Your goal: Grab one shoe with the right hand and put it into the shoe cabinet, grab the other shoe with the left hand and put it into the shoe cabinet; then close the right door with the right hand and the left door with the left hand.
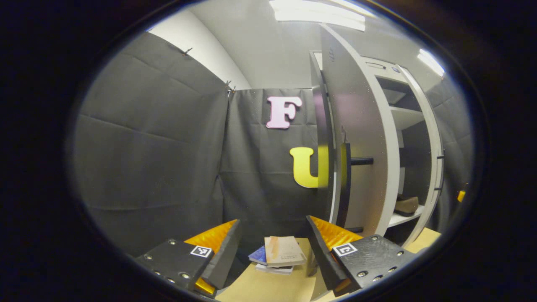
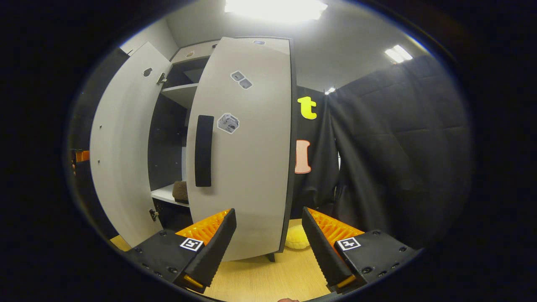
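The grey shoe cabinet (image 2: 184,90) has its right door (image 2: 247,159) swung most of the way across the opening, with a black handle (image 2: 204,151) near its free edge. My right gripper (image 2: 268,212) is open and holds nothing, close in front of that door's lower part. The left door (image 2: 121,159) stands wide open. A brown shoe (image 2: 180,191) rests on the white lower shelf. My left gripper (image 1: 273,222) is open and holds nothing, just off the open left door (image 1: 369,126), which I see almost edge-on. A brown shoe (image 1: 406,205) sits on the shelf beyond it.
A small stack of books (image 1: 280,253) lies on the wooden floor ahead of the left gripper. A yellow fluffy object (image 2: 297,241) sits on the floor by the cabinet's right corner. Black cloth walls close in behind and beside the cabinet.
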